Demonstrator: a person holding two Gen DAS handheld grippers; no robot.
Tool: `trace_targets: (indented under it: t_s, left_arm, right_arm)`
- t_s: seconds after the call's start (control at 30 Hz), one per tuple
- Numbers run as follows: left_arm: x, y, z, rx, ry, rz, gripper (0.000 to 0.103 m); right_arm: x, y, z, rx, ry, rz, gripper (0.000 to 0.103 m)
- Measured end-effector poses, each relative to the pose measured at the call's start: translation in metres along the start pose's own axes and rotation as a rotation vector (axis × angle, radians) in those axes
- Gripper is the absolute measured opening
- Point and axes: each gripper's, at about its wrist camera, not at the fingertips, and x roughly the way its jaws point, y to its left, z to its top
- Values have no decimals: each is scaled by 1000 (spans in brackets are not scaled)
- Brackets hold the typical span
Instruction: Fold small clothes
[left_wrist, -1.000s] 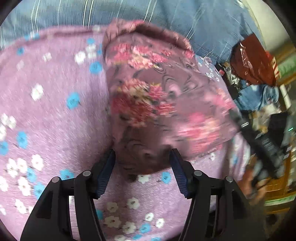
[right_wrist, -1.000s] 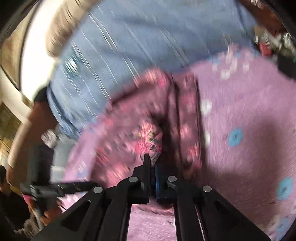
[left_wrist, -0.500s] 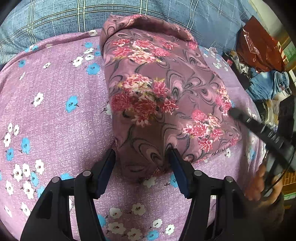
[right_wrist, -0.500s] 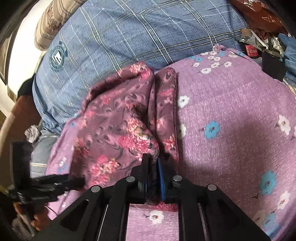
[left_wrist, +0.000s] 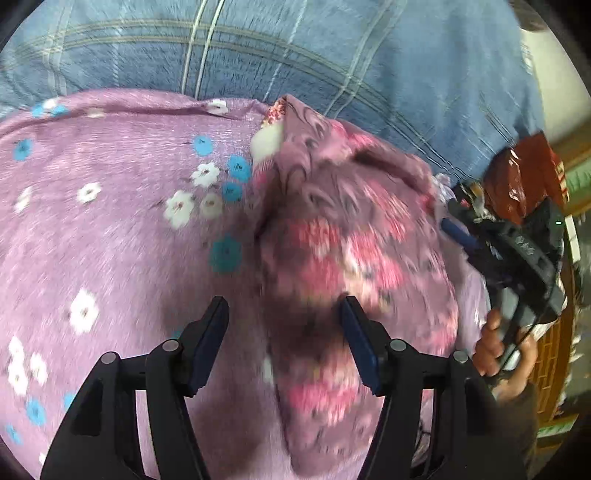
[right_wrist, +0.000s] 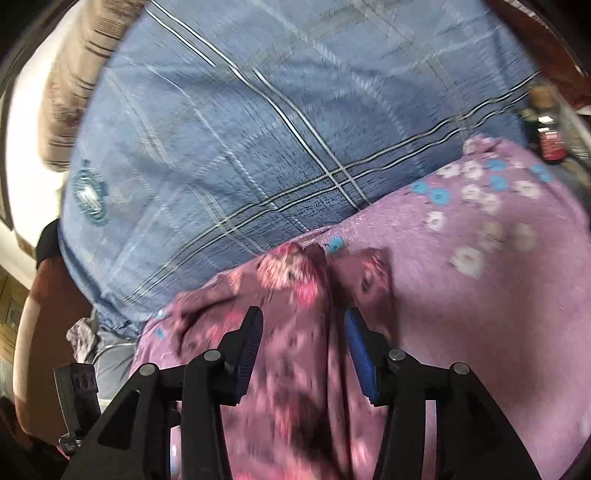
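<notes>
Garment (left_wrist: 354, 258): floral mauve cloth, folded, lying on the purple sheet (left_wrist: 110, 240) beside a blue plaid cover (left_wrist: 295, 55). Judged light, limp, prone to slump; best taken at a folded edge or corner, through all layers.

Left gripper (left_wrist: 282, 332): angled steeply down, spread, straddling the garment's near edge, pads clear.

Right gripper (right_wrist: 303, 354): tilted down over the garment, jaws opening, cloth between them but unpinched.

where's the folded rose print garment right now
The folded mauve rose-print garment lies on the purple flowered sheet, right of centre in the left wrist view, just below the blue plaid blanket.
</notes>
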Motion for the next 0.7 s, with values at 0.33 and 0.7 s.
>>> trace_targets:
  t_s: [0.33, 0.7]
  left_arm:
    - [23, -20, 84, 5, -140, 172, 61]
    - [37, -13, 94, -66, -100, 81, 63]
  right_arm:
    - [15, 37, 14, -129, -112, 9, 8]
    - [43, -32, 14, 123, 56, 1, 26]
